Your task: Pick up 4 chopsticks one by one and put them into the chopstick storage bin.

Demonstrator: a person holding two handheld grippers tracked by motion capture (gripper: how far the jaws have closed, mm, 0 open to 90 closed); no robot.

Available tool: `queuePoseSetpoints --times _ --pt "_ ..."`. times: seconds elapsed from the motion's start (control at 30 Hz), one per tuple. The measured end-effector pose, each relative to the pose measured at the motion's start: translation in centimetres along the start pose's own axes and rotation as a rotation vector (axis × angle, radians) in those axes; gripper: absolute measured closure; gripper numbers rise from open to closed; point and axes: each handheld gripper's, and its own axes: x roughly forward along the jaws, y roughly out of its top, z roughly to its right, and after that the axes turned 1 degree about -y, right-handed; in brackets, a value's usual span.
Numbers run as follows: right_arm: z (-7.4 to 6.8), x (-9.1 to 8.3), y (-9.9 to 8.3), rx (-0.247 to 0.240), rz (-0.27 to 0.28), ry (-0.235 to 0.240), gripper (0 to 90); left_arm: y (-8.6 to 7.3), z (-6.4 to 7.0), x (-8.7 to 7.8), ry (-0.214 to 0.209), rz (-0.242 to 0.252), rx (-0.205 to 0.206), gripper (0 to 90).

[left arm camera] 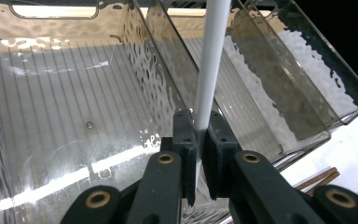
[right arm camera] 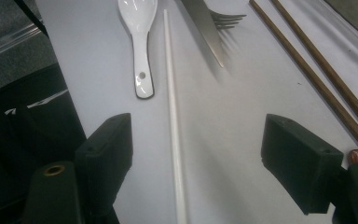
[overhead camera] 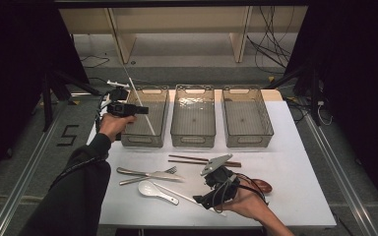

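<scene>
My left gripper (overhead camera: 144, 110) hangs over the leftmost clear bin (overhead camera: 160, 114), shut on a white chopstick (overhead camera: 137, 96) that slants up and away from it. In the left gripper view the jaws (left arm camera: 199, 127) pinch that chopstick (left arm camera: 210, 79) above the bin's ribbed floor (left arm camera: 51, 98). My right gripper (overhead camera: 205, 198) is low over the table's front, open. A second white chopstick (right arm camera: 172, 116) lies flat on the table between its spread jaws (right arm camera: 200, 156), closer to the left one and untouched.
Two more clear bins (overhead camera: 193, 129) (overhead camera: 268, 123) stand to the right of the first. On the white table (overhead camera: 295, 162) lie a white spoon (overhead camera: 153, 190), a knife and fork (overhead camera: 147, 174), brown chopsticks (overhead camera: 197, 160) and a brown spoon (overhead camera: 262, 186).
</scene>
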Motion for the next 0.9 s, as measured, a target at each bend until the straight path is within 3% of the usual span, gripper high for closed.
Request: queuePoseSetpoints --times 0.37,0.67,0.83,0.9 --pt "0.0 0.1 0.0 0.001 0.000 0.003 25.9 -0.1 0.0 0.5 0.002 -0.028 -0.005 83.4" --pt "0.0 0.1 0.0 0.001 -0.002 -0.001 26.0 -0.2 -0.1 1.4 0.059 -0.035 -0.010 82.6" --pt "0.0 0.1 0.0 -0.001 -0.001 0.000 26.1 -0.2 -0.3 1.9 0.096 -0.039 -0.008 74.0" --pt "0.0 0.1 0.0 0.004 -0.004 0.002 26.1 -0.3 -0.3 2.0 0.110 -0.037 -0.009 62.9"
